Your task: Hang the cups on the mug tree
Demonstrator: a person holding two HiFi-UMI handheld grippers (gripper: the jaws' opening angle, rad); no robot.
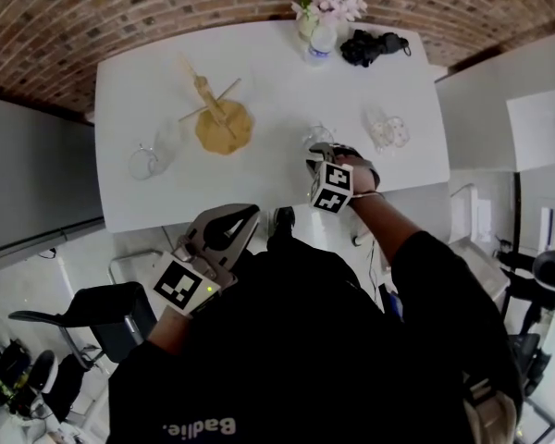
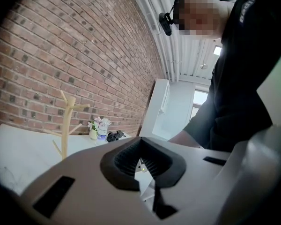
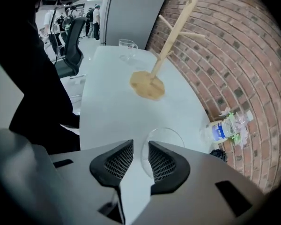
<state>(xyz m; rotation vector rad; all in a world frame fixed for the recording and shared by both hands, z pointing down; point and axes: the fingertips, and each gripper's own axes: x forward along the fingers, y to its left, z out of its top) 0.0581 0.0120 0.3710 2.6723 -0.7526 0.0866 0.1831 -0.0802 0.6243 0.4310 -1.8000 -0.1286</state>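
Plainly upright mug tree [image 1: 215,109], long axis vertical

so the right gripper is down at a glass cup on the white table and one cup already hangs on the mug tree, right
Not quite. No cup hangs on the mug tree: the head view shows its pegs bare. The rest holds: the right gripper is down at a glass cup on the white table.
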